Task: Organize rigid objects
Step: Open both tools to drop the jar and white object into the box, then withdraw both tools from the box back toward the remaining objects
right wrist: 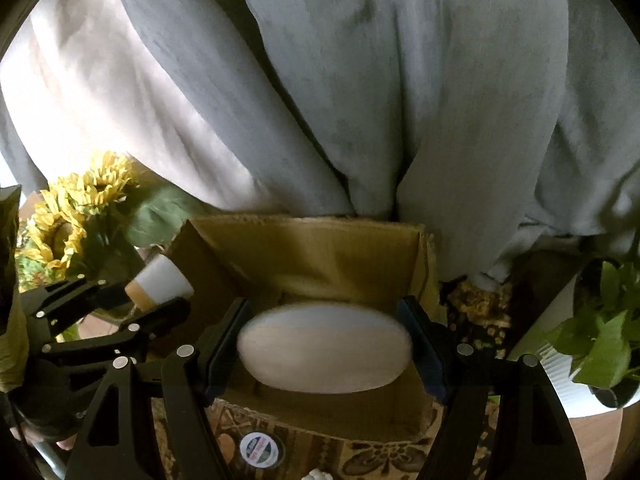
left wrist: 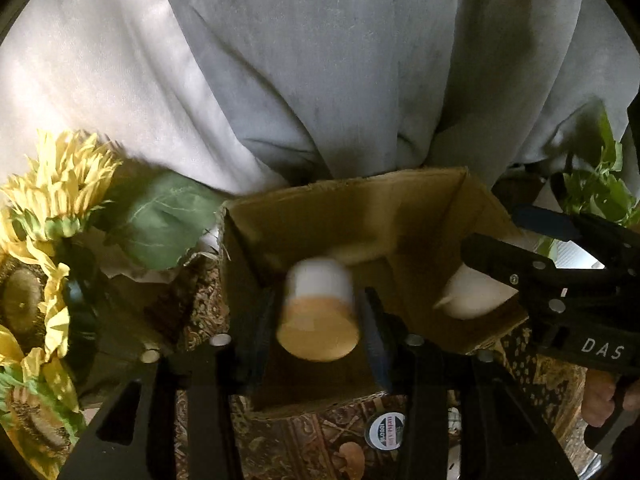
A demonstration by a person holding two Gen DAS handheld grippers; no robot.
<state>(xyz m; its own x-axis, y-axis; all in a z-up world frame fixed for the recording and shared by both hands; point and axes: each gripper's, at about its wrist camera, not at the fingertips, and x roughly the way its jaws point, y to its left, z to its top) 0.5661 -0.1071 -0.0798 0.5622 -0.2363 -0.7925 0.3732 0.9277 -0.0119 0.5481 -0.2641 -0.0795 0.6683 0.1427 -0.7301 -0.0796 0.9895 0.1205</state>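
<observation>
**Two grippers over the cardboard box**

The cardboard box (right wrist: 320, 256) sat open on the patterned surface (right wrist: 380, 454). The right gripper (right wrist: 324, 344) clamped a white oval dish (right wrist: 324, 348) above it. The left gripper (left wrist: 316, 312) stood loosely around a blurred white-and-tan cup (left wrist: 318, 312); contact unclear.

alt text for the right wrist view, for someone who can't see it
The right gripper holds a wide white oval object over an open cardboard box. At left, the left gripper carries a small white and tan jar; sunflowers stand beyond.
</observation>
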